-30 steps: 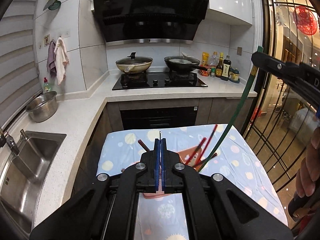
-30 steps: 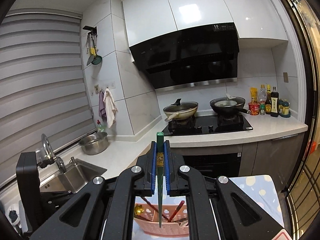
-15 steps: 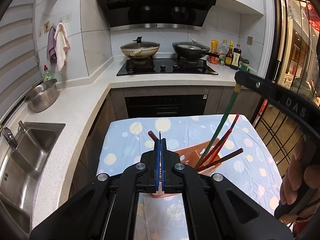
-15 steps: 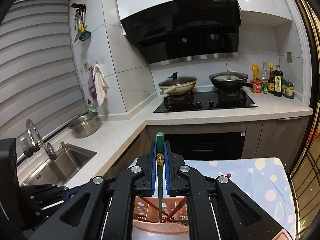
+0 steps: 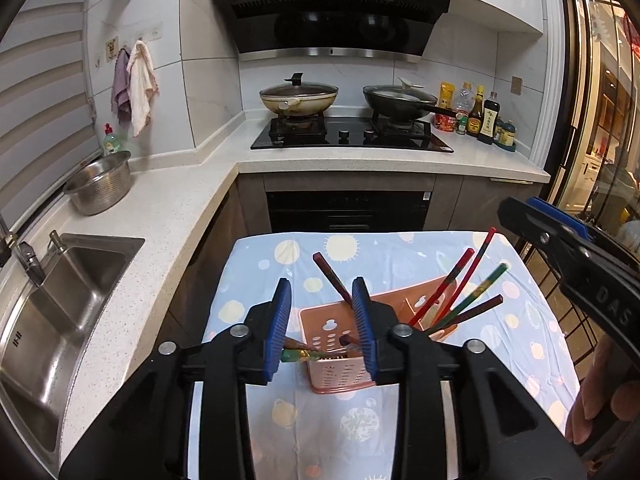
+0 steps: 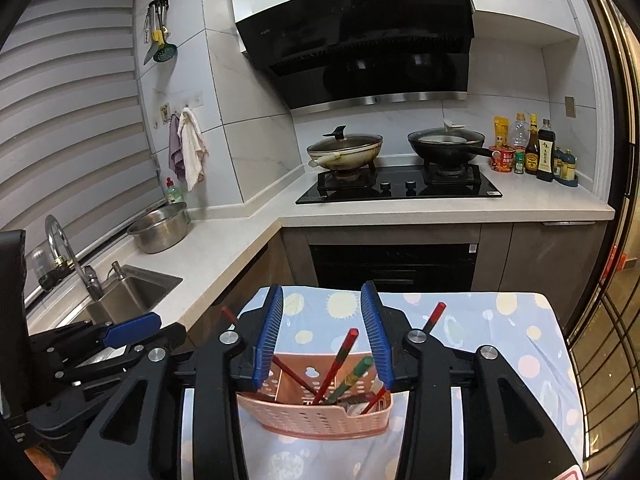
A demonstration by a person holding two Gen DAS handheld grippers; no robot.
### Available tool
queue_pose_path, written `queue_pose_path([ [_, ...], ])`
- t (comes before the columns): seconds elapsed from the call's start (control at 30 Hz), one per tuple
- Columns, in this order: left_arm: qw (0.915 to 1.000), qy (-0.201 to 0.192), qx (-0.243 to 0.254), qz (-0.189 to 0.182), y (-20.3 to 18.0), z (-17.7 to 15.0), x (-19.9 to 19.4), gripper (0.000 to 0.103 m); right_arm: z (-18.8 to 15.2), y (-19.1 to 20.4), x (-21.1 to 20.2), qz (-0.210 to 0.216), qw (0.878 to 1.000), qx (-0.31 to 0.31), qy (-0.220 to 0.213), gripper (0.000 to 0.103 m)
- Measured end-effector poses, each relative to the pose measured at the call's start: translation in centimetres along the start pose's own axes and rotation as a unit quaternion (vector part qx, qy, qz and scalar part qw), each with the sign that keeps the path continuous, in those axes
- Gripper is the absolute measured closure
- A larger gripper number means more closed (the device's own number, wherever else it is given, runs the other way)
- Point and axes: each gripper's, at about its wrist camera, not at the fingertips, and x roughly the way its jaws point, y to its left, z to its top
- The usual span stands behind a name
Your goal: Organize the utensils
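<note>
A pink perforated basket [image 5: 340, 364] [image 6: 316, 416] stands on the blue dotted tablecloth [image 5: 400, 248]. Red chopsticks [image 5: 460, 280] and a green chopstick [image 5: 482, 286] [image 6: 352, 376] lean in it. A dark red chopstick [image 5: 331, 280] leans from its left part. My left gripper [image 5: 322, 320] hovers just above and before the basket, jaws opening, nothing pressed between the pads. My right gripper [image 6: 322, 332] is over the basket, jaws opening; the green chopstick stands free below them. Each gripper shows in the other's view, right fingers [image 5: 556, 216] and left fingers [image 6: 132, 328].
A steel sink [image 5: 60, 300] and a metal bowl [image 5: 100, 188] lie on the counter at left. Beyond the table are the hob with two pans [image 5: 300, 98] and several bottles [image 5: 480, 116]. A glass door [image 5: 600, 120] bounds the right. A hand [image 5: 600, 404] holds the right gripper.
Both grippers went from shut to open and sank toward the basket. The green chopstick left the right gripper's jaws and now leans in the basket.
</note>
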Motion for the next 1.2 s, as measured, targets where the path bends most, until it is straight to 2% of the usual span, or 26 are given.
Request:
queue_pose_path([
  [0.07,1.0,-0.007,-0.002,0.006,-0.2,-0.4,-0.8,0.057,-0.5,-0.1,-1.0,0.0,1.0,0.002,0.004,0.05],
  [0.2,0.9996,-0.019,-0.002,0.022,-0.6,-1.3,-2.5,0.045,-2.1,0.0,-3.1,-0.017,1.0,-0.003,0.012,0.039],
  [0.3,0.9994,-0.021,-0.01,0.024,-0.8,-2.1,-3.7,0.032,-3.3,-0.1,-4.6,-0.026,0.999,-0.002,0.02,0.032],
  [0.37,0.9993,-0.023,-0.015,0.025,-0.9,-2.8,-4.5,0.018,-4.1,0.0,-5.5,-0.033,0.999,-0.007,0.025,0.03],
  [0.43,0.9991,-0.025,-0.016,0.031,-1.2,-3.5,-5.1,0.013,-5.0,0.1,-6.2,-0.04,0.999,-0.01,0.03,0.027],
  [0.6,0.9989,-0.016,-0.019,0.039,-1.6,-5.3,-6.1,0.008,-6.7,0.0,-7.9,-0.04,0.998,-0.007,0.041,0.02],
  [0.93,0.9989,0.015,-0.026,0.035,-2.3,-8.9,-6.9,0.007,-9.6,0.1,-10.1,-0.059,0.997,-0.009,0.054,0.02],
  [1.13,0.9985,0.026,-0.026,0.04,-2.5,-10.4,-7.3,0.007,-10.8,0.6,-10.9,-0.075,0.995,-0.031,0.057,0.017],
  [1.17,0.9985,0.027,-0.027,0.04,-2.5,-10.5,-7.4,0.007,-11.0,0.6,-11.1,-0.076,0.995,-0.033,0.057,0.015],
  [1.2,0.9984,0.029,-0.027,0.041,-2.6,-10.7,-7.5,0.007,-11.2,0.7,-11.1,-0.077,0.995,-0.035,0.06,0.005],
])
